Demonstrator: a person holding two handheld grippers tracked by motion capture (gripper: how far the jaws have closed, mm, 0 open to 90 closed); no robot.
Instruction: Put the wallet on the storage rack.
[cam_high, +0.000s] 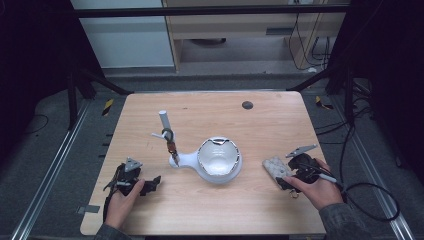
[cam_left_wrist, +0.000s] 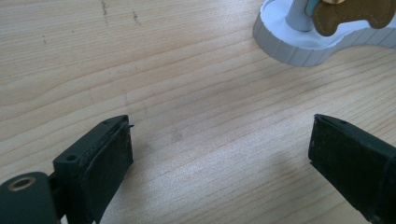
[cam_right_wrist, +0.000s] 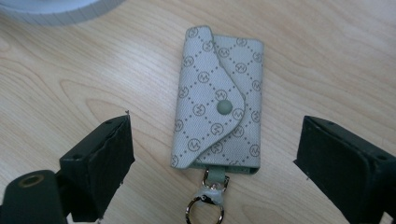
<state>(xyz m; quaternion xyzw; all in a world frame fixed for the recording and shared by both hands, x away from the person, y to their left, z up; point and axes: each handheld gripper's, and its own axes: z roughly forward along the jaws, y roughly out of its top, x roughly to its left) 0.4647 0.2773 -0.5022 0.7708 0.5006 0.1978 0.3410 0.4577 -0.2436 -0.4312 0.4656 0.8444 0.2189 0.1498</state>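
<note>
A grey patterned key pouch (cam_right_wrist: 217, 107) with a snap flap and a metal ring (cam_right_wrist: 204, 212) lies flat on the wooden table, right of a white bowl-shaped stand (cam_high: 218, 159). My right gripper (cam_right_wrist: 217, 140) is open, one jaw on either side of the pouch and neither touching it; in the high view this gripper (cam_high: 286, 175) sits just behind the pouch (cam_high: 275, 167). The stand's white post (cam_high: 164, 120) carries a brown bone-shaped tag (cam_left_wrist: 355, 14). My left gripper (cam_left_wrist: 219, 140) is open over bare wood, short of the stand's ribbed base (cam_left_wrist: 299, 46), and shows at the table's front left (cam_high: 152, 184).
A small black disc (cam_high: 247, 105) lies near the table's far edge. Cables (cam_high: 372, 200) trail off the right side onto the floor. Metal frame rails (cam_high: 45, 175) run along the table's left side.
</note>
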